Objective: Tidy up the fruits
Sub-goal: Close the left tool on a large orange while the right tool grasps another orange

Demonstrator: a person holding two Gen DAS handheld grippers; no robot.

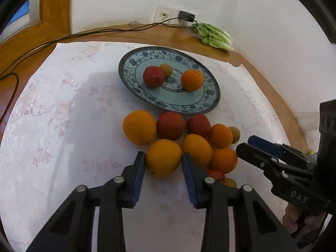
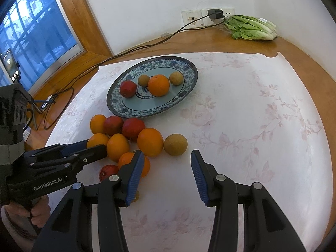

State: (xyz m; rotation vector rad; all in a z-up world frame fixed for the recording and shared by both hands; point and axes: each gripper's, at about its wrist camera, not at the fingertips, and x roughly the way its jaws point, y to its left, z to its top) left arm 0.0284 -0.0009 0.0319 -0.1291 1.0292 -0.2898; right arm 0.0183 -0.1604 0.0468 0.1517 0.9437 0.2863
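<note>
The left gripper [image 1: 163, 159] pinches a yellow orange [image 1: 163, 160] at the near edge of the fruit pile [image 1: 182, 138] on the tablecloth [image 1: 63, 126], both blue pads against its sides. The right gripper [image 2: 167, 159] hangs spread and empty above the cloth, beside the pile. Beyond, the plate [image 2: 189, 71] holds fruit: the right view alone shows a second small brown fruit [image 2: 176, 78] there and a window [image 2: 31, 31].
</note>
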